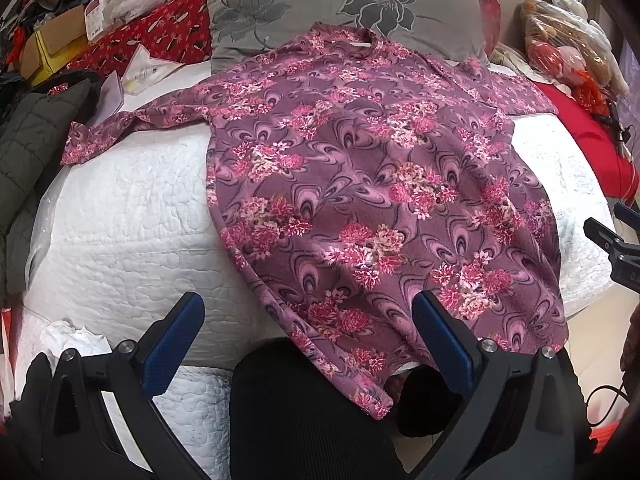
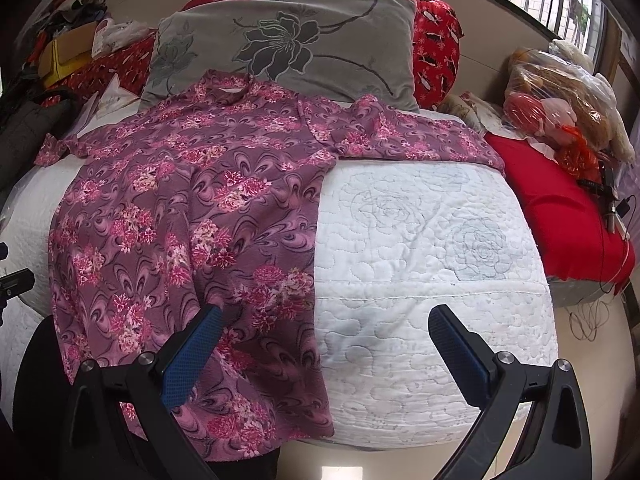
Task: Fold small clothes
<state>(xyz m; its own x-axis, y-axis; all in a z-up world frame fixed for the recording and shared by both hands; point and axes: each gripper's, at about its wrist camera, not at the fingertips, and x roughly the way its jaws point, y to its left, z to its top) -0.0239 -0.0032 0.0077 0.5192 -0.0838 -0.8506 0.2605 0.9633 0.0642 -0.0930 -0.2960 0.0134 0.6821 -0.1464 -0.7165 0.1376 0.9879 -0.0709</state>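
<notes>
A purple top with pink flowers [image 1: 360,184] lies spread flat on a white quilted bed [image 1: 128,208], collar toward the pillow, both sleeves stretched out sideways. Its hem hangs over the bed's near edge. My left gripper [image 1: 308,344] hovers open above the hem's left part, holding nothing. In the right wrist view the same top [image 2: 184,208] covers the bed's left half, and my right gripper [image 2: 324,344] stands open over the top's right edge near the hem, empty. The right gripper's tip also shows at the far right [image 1: 612,240] of the left wrist view.
A grey flowered pillow [image 2: 304,44] and red bedding [image 2: 436,40] lie at the head. A dark jacket [image 1: 28,152] sits left, a red cushion [image 2: 560,216] and bagged toys [image 2: 560,96] right. White quilt [image 2: 432,240] is bare right of the top. A dark-clothed knee [image 1: 304,412] is below the hem.
</notes>
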